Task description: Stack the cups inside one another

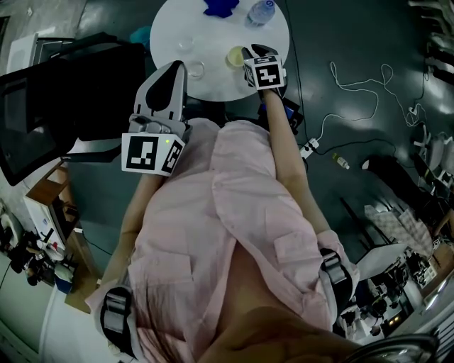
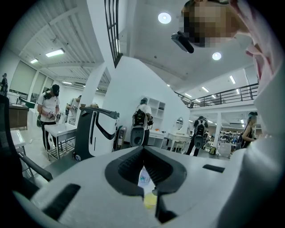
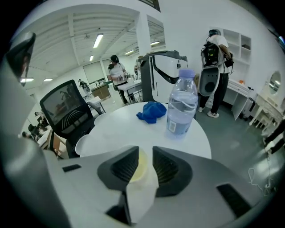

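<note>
A pale yellow cup (image 1: pixel 235 57) stands upright near the right edge of the round white tabletop (image 1: pixel 213 35), and the right gripper (image 1: pixel 250 51) slants down over it with its jaws parted. In the right gripper view the cup (image 3: pixel 137 165) sits between the two dark ribbed pads (image 3: pixel 167 168), close against the left one, with a sliver of white tabletop (image 3: pixel 116 129) showing between its rim and the right one, so the right gripper (image 3: pixel 145 149) is open around the cup and not pressing on it. Further left on the tabletop are two clear cups – one (image 1: pixel 196 69) just beside the tip of the left gripper (image 1: pixel 177 65), the other (image 1: pixel 186 44) a little further in, both faint against the white. The left gripper (image 2: pixel 143 149) is held nearly level at the tabletop's near edge; its jaws meet at the tips and hold nothing, and through the narrow slot between its pads the yellow cup (image 2: pixel 150 200) and a water bottle (image 2: pixel 144 178) can be glimpsed. That water bottle (image 1: pixel 259 12) stands upright at the far side of the tabletop, beyond the yellow cup, with a crumpled blue cloth (image 1: pixel 220 7) just to its left; the right gripper view shows the bottle (image 3: pixel 181 104) and the cloth (image 3: pixel 152 111) near each other but apart. A black office chair (image 1: pixel 71 92) stands left of the tabletop – and a white cable (image 1: pixel 355 81) loops over the dark floor at the right.
</note>
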Demonstrator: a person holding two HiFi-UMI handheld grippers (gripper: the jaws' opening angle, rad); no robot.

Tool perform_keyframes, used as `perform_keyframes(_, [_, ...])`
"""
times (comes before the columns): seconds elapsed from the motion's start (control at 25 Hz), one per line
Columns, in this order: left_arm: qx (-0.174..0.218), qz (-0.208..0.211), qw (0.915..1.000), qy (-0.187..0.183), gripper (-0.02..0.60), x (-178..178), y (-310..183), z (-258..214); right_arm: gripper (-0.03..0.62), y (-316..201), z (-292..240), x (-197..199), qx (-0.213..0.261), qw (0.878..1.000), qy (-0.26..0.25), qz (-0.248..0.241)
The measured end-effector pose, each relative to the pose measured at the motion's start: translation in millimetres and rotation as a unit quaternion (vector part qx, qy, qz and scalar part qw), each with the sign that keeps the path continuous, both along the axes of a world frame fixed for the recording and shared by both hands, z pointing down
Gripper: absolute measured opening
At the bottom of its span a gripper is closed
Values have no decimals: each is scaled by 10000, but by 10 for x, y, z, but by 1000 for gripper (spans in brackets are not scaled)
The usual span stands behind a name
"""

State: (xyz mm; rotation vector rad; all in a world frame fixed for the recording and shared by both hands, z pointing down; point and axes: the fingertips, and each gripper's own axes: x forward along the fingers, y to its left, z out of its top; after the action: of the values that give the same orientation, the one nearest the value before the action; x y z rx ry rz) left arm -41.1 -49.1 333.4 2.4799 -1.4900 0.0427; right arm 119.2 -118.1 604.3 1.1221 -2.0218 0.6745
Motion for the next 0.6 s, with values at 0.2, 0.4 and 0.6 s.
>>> perform_keyframes(0.2, [-56, -41, 10000, 25, 15, -34, -35, 57, 94, -15, 188, -20, -322, 9994, 98, -20])
perform_keyframes(0.4, [-121, -62, 9999, 48, 15, -61, -63, 107, 94, 32, 357, 11, -642, 9976, 238, 66])
perform_keyframes(0.6, [-212, -62, 9997, 71, 15, -72, -159, 183, 92, 67, 515, 43, -937, 9953, 179, 190])
